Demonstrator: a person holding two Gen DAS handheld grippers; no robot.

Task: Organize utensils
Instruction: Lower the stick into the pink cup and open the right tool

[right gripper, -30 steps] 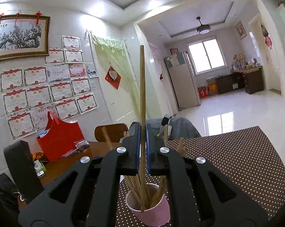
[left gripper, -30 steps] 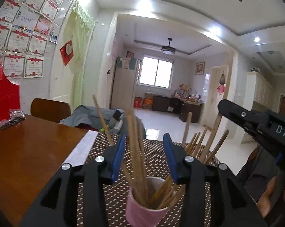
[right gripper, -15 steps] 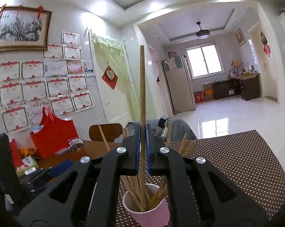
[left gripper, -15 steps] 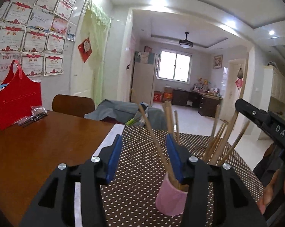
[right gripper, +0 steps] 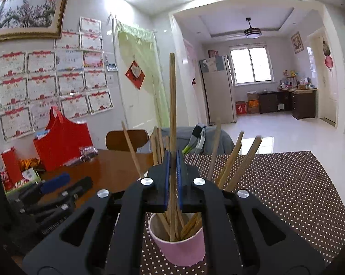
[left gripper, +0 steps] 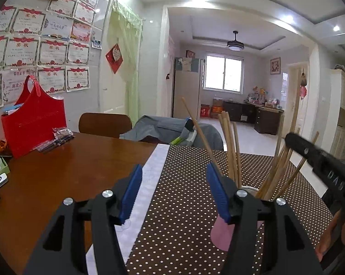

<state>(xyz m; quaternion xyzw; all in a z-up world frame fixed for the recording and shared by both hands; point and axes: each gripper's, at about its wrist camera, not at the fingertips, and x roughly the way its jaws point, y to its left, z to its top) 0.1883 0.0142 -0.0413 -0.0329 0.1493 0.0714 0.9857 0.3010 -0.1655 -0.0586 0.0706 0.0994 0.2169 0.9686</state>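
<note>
My right gripper is clamped on a single wooden chopstick, holding it upright so that its lower end dips into the pink cup. The cup stands on the dotted brown cloth that covers the right part of the counter, close to the cloth's left edge. A bundle of other chopsticks already leans out of the cup in several directions, some to the left, most fanning to the right.

My left gripper is opening, and nothing lies between its blue pads; through the gap I see only the cloth and its white border strip. From this side the cup sits just behind my right-hand finger, partly hidden by it, with the chopsticks rising above. My right gripper's black body reaches in over the cup from the right.

On the bare wooden part of the counter, toward the wall edge, stand a red bag and some small packets. A chair back shows at the far edge.
</note>
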